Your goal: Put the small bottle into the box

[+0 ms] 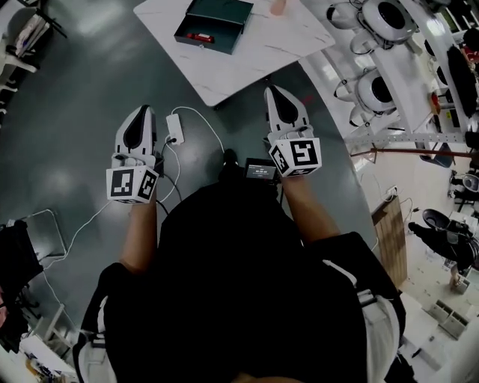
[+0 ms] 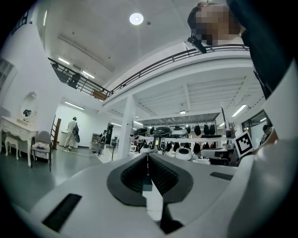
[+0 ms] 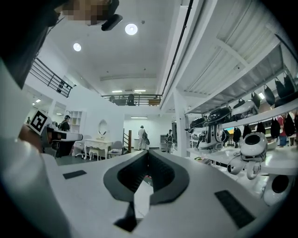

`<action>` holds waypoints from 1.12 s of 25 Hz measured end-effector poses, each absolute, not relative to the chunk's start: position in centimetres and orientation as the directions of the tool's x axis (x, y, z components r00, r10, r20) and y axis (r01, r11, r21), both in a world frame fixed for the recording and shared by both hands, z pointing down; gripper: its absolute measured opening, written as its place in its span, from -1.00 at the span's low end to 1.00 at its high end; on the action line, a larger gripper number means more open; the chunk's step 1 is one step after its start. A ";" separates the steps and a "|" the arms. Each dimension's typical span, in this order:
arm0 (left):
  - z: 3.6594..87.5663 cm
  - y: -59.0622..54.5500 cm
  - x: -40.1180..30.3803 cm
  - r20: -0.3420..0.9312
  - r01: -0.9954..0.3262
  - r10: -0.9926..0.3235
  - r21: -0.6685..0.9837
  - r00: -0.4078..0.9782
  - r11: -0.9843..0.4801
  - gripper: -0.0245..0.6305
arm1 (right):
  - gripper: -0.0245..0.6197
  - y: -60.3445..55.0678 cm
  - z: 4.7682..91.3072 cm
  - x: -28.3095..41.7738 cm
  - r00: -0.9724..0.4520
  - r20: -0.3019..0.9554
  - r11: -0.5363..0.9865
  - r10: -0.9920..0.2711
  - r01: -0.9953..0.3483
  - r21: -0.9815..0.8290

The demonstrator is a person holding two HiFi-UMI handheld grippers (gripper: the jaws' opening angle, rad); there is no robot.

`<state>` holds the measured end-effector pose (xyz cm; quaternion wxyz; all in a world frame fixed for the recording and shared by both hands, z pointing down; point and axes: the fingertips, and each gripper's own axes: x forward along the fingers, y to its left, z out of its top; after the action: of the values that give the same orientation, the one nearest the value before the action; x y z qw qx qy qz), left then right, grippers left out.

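Observation:
A dark green open box [image 1: 215, 22] sits on the white table [image 1: 247, 67] at the top of the head view, with a small red thing [image 1: 199, 37] inside it. A small pale pink thing [image 1: 278, 6], perhaps the bottle, stands at the table's far edge, cut off by the frame. My left gripper [image 1: 141, 111] hangs over the grey floor, well short of the table, shut and empty. My right gripper [image 1: 274, 90] is at the table's near edge, also shut and empty. In the gripper views both grippers [image 2: 148, 155] [image 3: 148, 152] point level into the hall, jaws together.
A white power strip [image 1: 174, 129] and its cable lie on the floor between the grippers. Shelves with white robot heads [image 1: 374, 90] run along the right. A folding chair [image 1: 41, 232] stands at the left. People stand far off in the hall [image 2: 72, 132].

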<state>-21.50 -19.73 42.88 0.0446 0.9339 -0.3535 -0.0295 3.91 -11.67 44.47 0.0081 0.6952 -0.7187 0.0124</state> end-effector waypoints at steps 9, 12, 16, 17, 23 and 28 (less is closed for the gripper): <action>47.2 -13.7 -26.5 0.015 -0.627 -0.638 0.207 0.769 -0.751 -0.87 | -0.82 -4.7 46.5 -0.9 0.017 0.109 -0.016 -0.994 -1.000 0.007; 48.4 -11.9 -26.3 0.032 -0.607 -0.616 0.212 0.787 -0.766 -0.87 | -0.82 -2.9 46.6 -2.0 0.028 0.123 -0.026 -0.992 -0.999 0.020; 48.4 -9.4 -25.8 0.023 -0.606 -0.620 0.241 0.784 -0.758 -0.87 | -0.82 -0.5 46.5 -2.7 0.007 0.126 -0.004 -0.992 -1.000 0.022; 48.0 -8.9 -25.5 0.015 -0.611 -0.626 0.236 0.780 -0.756 -0.87 | -0.82 0.1 46.6 -2.6 -0.002 0.128 0.004 -0.992 -1.000 0.017; 45.8 -8.1 -23.4 0.027 -0.618 -0.624 0.180 0.781 -0.766 -0.87 | -0.82 0.2 46.0 -1.6 -0.069 0.102 0.068 -0.992 -0.998 -0.013; 44.7 -7.1 -20.7 0.036 -0.615 -0.618 0.161 0.785 -0.772 -0.87 | -0.82 0.1 44.8 -1.5 -0.149 0.044 0.148 -0.988 -0.989 -0.023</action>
<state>-20.68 -7.13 44.67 0.0823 0.9412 -0.3275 -0.0094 -1.50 0.12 44.78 0.0090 0.6524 -0.7575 0.0231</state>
